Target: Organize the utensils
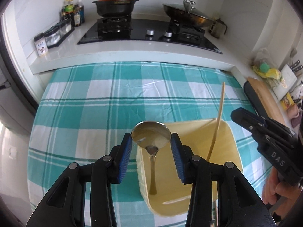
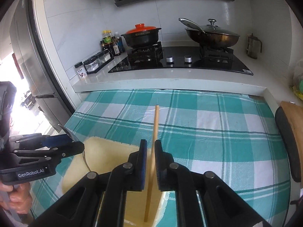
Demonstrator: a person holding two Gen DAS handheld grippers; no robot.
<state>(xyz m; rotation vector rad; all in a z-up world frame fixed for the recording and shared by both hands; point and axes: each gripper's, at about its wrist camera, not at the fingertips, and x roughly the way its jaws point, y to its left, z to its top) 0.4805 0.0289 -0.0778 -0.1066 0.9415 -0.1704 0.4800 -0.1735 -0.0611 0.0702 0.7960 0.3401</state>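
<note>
A metal spoon [image 1: 151, 135] hangs bowl up between the blue pads of my left gripper [image 1: 151, 135], and both pads touch the bowl's edges. Its handle points down into a cream plastic tray [image 1: 189, 189] on the teal checked cloth [image 1: 94, 104]. My right gripper [image 2: 151, 141] stands slightly open over the same tray [image 2: 106, 151]. A wooden chopstick [image 2: 155, 123] stands between its pads, with a gap on the left side and its lower end in the tray. The left wrist view shows that chopstick [image 1: 219, 117] leaning in the tray beside the right gripper [image 1: 234, 113].
Behind the cloth a raised white counter [image 1: 132, 56] carries a black hob, a black pot with an orange lid [image 1: 115, 5] and a lidded wok [image 1: 187, 15]. Bottles and spice jars [image 1: 56, 34] stand at its left. A wooden cutting board [image 2: 291, 132] leans at the right.
</note>
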